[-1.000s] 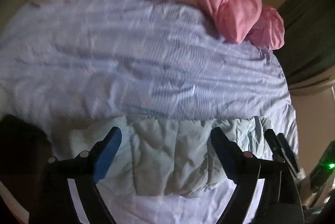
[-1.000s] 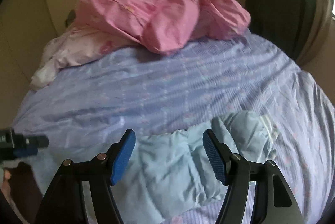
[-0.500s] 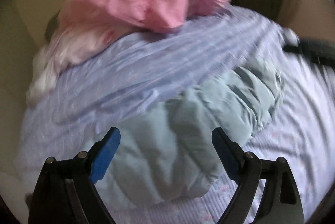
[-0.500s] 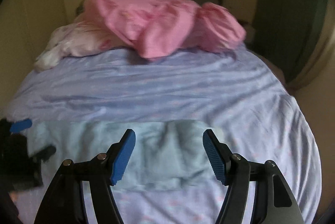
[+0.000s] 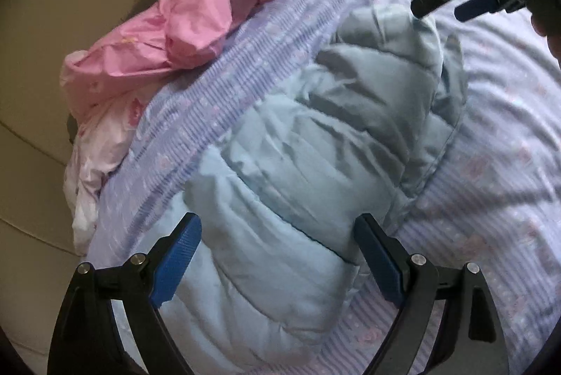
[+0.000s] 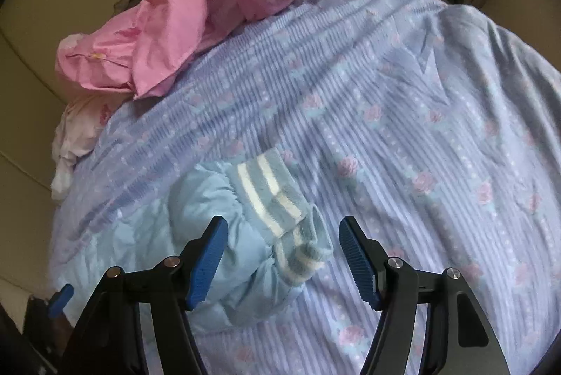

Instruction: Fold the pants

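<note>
My left claw (image 5: 277,259) and right claw (image 6: 282,256) both gape apart over the pale-blue pants (image 5: 298,164) — gripping nothing — pink bedding (image 6: 182,21) lies beyond them.

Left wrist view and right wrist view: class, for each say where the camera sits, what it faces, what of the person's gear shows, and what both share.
Left wrist view: sits on the left gripper, looks down along its open fingers at the padded blue pants; the right gripper shows at top right.
Right wrist view: sits on the right gripper, faces the striped cuffs; a bit of the left gripper shows at bottom left.
Shared: pants, flowered bedsheet, pink bedding.
</note>
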Demonstrator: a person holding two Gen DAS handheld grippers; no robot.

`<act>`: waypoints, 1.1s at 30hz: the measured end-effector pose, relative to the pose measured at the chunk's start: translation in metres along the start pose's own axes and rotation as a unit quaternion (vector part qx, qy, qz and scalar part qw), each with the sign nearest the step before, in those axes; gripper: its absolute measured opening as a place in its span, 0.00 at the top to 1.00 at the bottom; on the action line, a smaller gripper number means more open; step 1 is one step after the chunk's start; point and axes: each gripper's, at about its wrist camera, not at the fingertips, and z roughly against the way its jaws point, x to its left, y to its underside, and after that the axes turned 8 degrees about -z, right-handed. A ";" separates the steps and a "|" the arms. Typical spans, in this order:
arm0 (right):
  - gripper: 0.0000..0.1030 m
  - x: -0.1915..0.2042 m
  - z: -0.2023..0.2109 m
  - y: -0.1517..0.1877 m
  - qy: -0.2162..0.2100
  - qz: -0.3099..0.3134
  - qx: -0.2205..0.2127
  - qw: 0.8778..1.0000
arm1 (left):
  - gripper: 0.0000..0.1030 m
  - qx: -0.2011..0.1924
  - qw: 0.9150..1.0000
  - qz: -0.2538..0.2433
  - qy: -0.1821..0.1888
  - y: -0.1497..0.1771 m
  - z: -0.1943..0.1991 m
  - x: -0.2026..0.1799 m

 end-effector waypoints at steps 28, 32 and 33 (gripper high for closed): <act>0.95 0.021 0.025 0.003 -0.006 0.011 -0.036 0.999 | 0.76 -0.010 0.985 0.064 0.159 0.013 -0.007 0.034; 0.70 0.017 0.001 0.003 -0.003 -0.011 0.003 1.000 | 0.76 -0.011 0.985 0.062 0.162 0.015 -0.010 0.034; 0.67 0.016 -0.002 0.003 0.003 -0.012 0.000 1.000 | 0.76 -0.011 0.984 0.064 0.164 0.015 -0.011 0.036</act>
